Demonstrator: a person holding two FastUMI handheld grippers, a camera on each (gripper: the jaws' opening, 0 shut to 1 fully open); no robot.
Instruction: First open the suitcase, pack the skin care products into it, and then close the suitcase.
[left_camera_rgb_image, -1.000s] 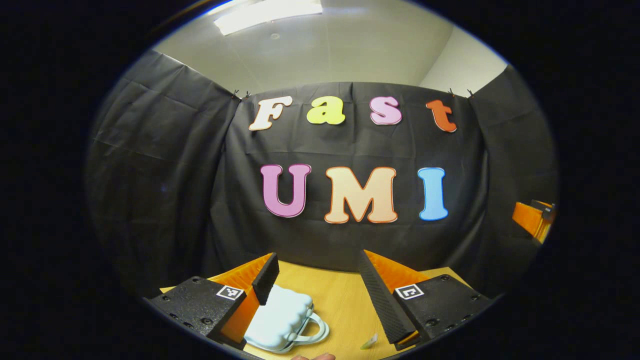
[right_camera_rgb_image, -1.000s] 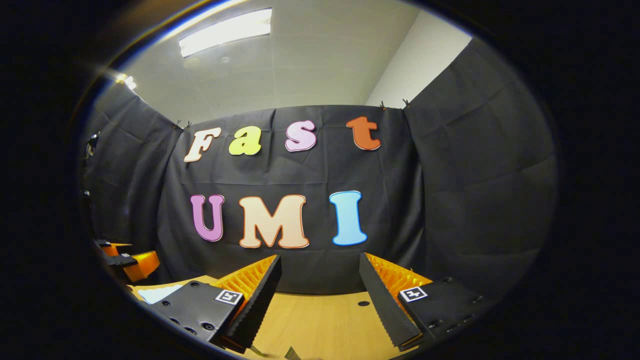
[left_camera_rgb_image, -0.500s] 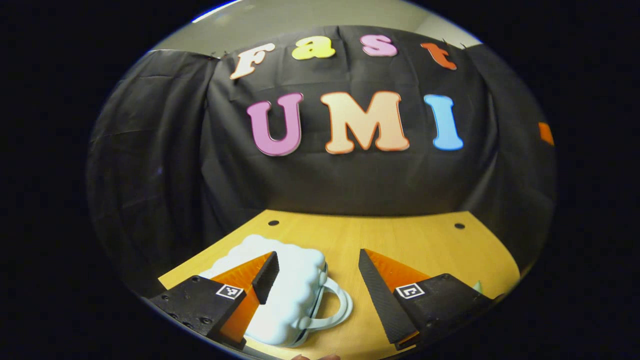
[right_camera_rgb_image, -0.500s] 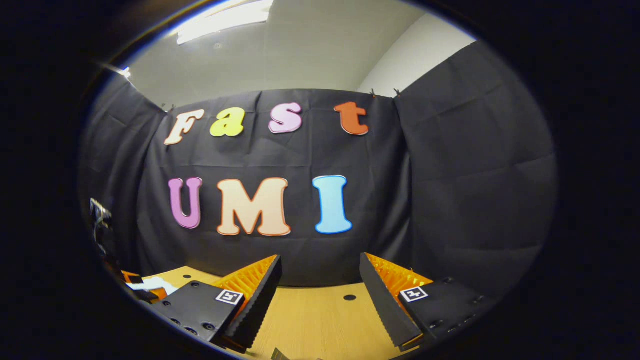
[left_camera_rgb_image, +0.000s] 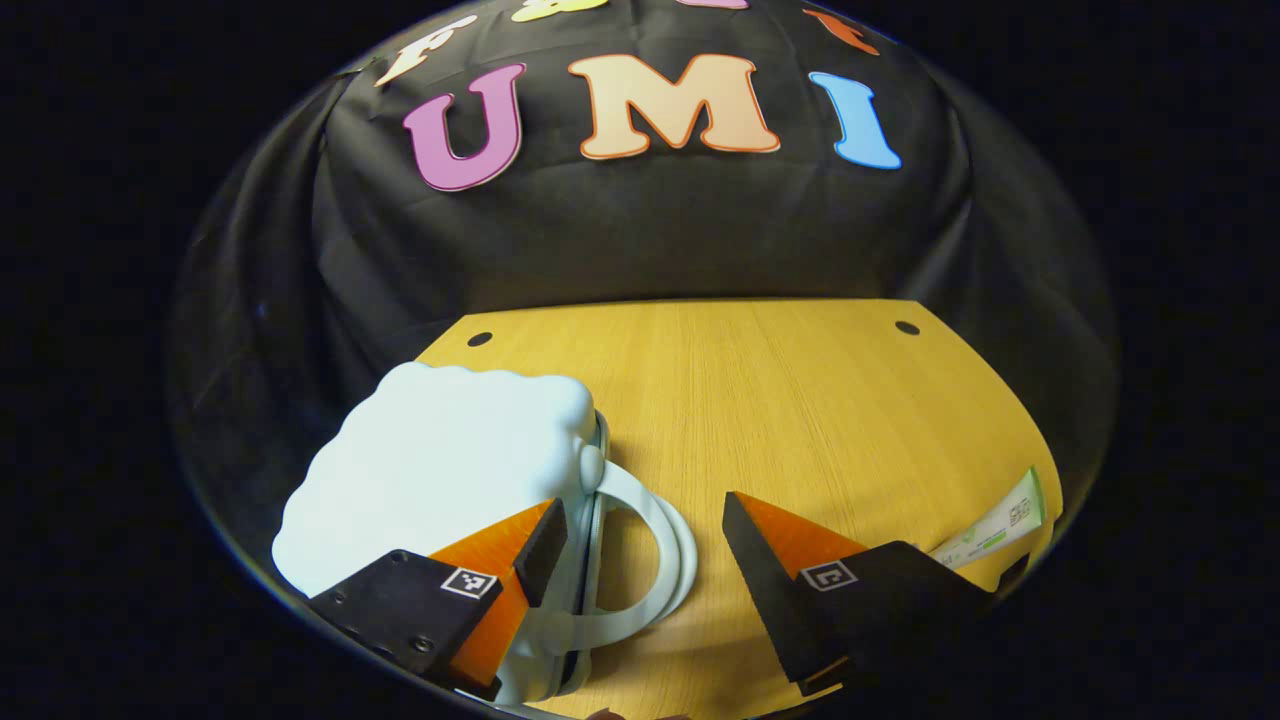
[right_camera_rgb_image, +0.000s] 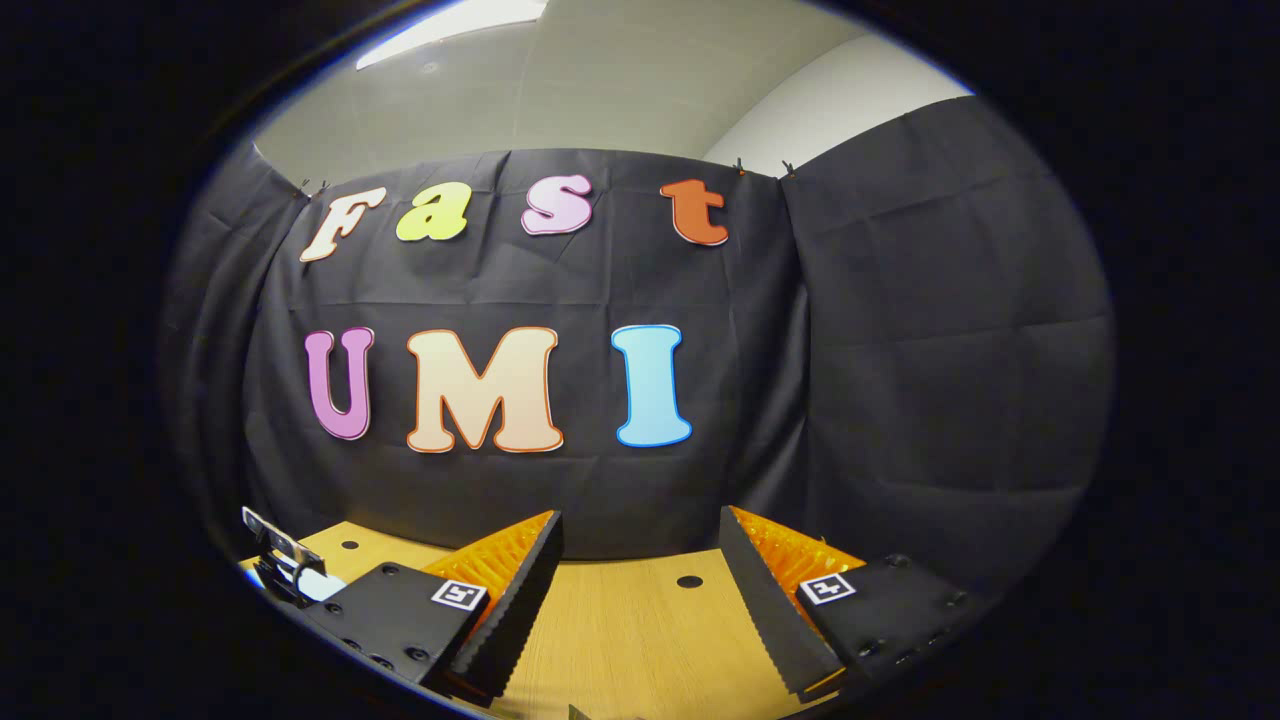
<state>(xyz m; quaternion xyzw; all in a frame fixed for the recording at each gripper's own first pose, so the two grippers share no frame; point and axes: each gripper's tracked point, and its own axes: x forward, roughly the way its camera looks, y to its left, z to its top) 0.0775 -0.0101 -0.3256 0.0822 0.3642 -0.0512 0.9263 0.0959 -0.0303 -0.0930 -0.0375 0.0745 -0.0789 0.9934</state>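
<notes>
A pale blue suitcase (left_camera_rgb_image: 440, 470) with a scalloped lid lies closed on the left of the wooden table (left_camera_rgb_image: 780, 400) in the left gripper view. Its looped handle (left_camera_rgb_image: 665, 545) points right. My left gripper (left_camera_rgb_image: 645, 515) hangs open just above it, the left finger (left_camera_rgb_image: 540, 535) over the case's handle-side edge and the handle in the gap. A green-and-white skin care tube (left_camera_rgb_image: 990, 530) lies at the table's right edge. In the right gripper view my right gripper (right_camera_rgb_image: 640, 525) is open and empty above the table (right_camera_rgb_image: 620, 630).
The table has small dark holes (left_camera_rgb_image: 907, 327) near its back corners. Black cloth walls close in behind and on both sides. In the right gripper view, part of the other gripper (right_camera_rgb_image: 275, 555) shows at the far left, with a sliver of the pale blue suitcase (right_camera_rgb_image: 318, 586) beside it.
The left gripper has tipped down and moved toward the suitcase, which now looms larger under its left finger; the tube came into view. The right gripper shifted only slightly.
</notes>
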